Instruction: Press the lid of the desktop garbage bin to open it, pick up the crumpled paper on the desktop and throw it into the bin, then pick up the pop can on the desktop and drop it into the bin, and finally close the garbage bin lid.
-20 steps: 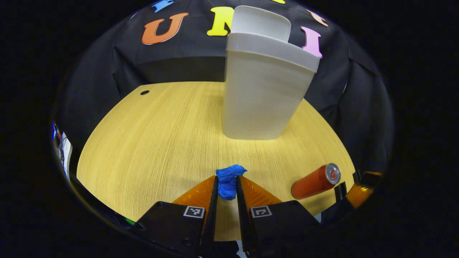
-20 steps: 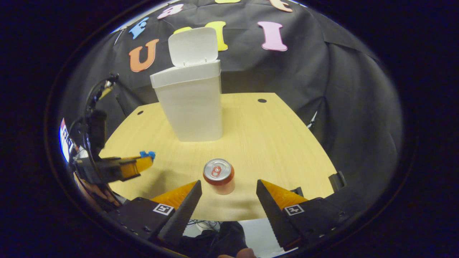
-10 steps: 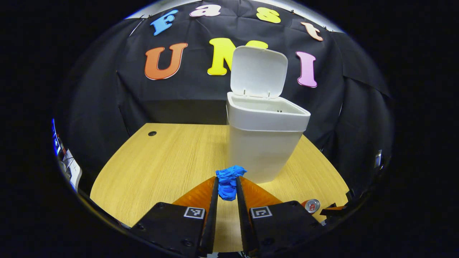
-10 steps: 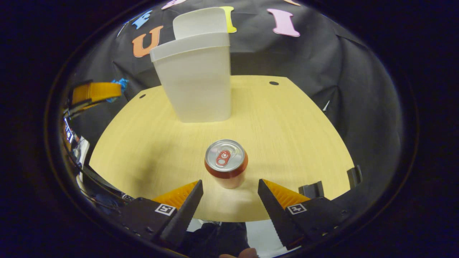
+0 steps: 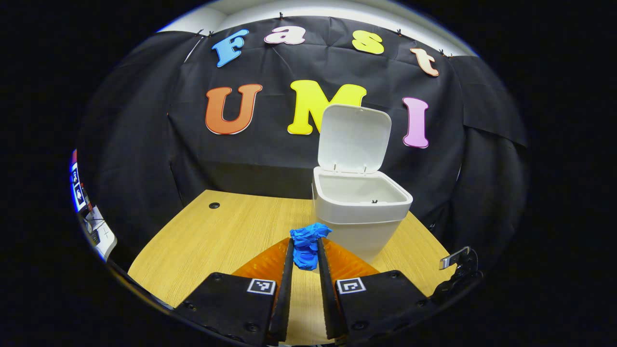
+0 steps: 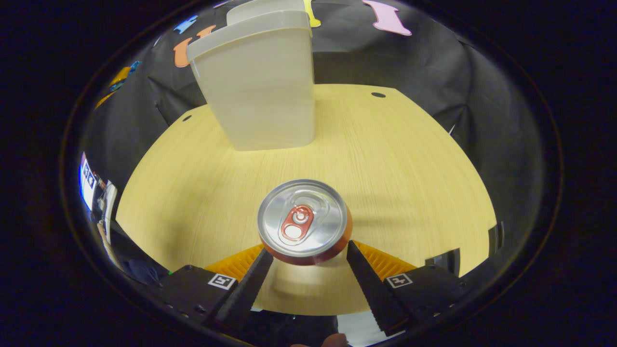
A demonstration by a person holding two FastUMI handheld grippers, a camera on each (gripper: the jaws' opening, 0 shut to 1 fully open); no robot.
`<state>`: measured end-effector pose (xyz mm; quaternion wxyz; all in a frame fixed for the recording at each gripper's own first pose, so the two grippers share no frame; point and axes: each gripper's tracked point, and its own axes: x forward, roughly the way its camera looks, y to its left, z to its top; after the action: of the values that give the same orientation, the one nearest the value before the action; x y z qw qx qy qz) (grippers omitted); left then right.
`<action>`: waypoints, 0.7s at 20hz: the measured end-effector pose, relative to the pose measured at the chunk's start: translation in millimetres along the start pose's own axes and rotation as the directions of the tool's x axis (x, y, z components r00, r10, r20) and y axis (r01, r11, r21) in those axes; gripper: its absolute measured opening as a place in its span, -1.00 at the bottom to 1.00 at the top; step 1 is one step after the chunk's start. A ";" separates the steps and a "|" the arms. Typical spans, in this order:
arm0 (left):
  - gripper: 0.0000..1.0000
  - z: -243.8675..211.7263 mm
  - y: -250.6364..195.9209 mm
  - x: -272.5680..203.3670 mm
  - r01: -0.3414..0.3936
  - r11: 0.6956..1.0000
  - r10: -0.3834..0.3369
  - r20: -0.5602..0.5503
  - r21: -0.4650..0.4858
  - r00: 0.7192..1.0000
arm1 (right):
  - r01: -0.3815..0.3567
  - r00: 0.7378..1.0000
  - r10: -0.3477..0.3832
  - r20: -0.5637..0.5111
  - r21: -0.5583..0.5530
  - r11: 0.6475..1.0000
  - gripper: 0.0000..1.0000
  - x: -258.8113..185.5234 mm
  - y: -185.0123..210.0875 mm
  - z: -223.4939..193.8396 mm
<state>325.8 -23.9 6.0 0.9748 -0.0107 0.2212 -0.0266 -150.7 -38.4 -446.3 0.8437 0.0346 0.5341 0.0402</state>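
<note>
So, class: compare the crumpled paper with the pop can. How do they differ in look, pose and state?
The crumpled paper is a blue, shapeless wad; the pop can is a smooth cylinder with a silver top.
The paper is held off the table, pinched in the left gripper; the can stands upright on the table.
The right gripper is open at the can's sides, not yet closed on it.
Both are outside the bin, whose lid is up.
</note>
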 end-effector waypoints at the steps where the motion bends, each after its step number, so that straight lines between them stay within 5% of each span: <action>1: -0.36 5.2 3.2 -1.5 -0.009 1.000 0.009 0.012 0.000 1.000 | 0.002 1.000 -0.002 0.001 0.002 1.000 0.94 0.7 -0.7 1.9; 6: -0.36 20.7 10.1 -4.0 -0.039 0.999 0.040 0.053 -0.011 0.998 | -0.010 1.000 0.010 -0.001 0.001 1.000 0.65 7.9 1.4 11.0; 14: -0.36 67.1 -6.3 15.0 -0.025 1.000 0.025 0.132 -0.004 0.991 | -0.004 0.997 0.004 0.081 0.003 1.000 0.59 -23.3 -8.4 67.2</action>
<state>368.0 -30.5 60.3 0.9875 -0.0109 0.1566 -0.0134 -99.6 -50.3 -397.5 0.8645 0.0386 0.4997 0.0397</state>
